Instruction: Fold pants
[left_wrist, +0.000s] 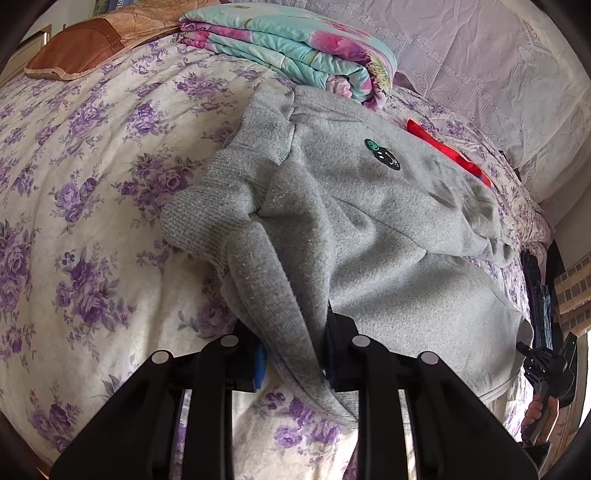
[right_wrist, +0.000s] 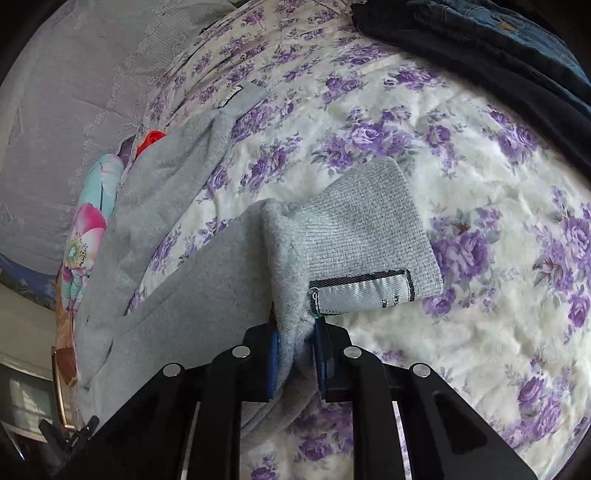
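Observation:
Grey fleece pants (left_wrist: 388, 206) lie on a bed with a purple-flowered sheet (left_wrist: 85, 206). They carry a small dark round patch (left_wrist: 384, 155). My left gripper (left_wrist: 293, 354) is shut on a fold of the grey fabric near the ribbed waistband (left_wrist: 218, 195). In the right wrist view my right gripper (right_wrist: 297, 354) is shut on the pants (right_wrist: 192, 280) just behind a ribbed cuff (right_wrist: 369, 221) with a white woven label (right_wrist: 360, 291). The cuff lies flat on the sheet (right_wrist: 480, 184). The right gripper also shows in the left wrist view (left_wrist: 546, 365) at the far right.
A folded teal and pink floral quilt (left_wrist: 295, 48) lies beyond the pants, with a brown pillow (left_wrist: 81, 48) at the back left. A red garment (left_wrist: 450, 151) peeks out behind the pants. Dark denim clothes (right_wrist: 480, 40) lie at the sheet's upper right. A pale lace curtain (left_wrist: 480, 55) hangs behind.

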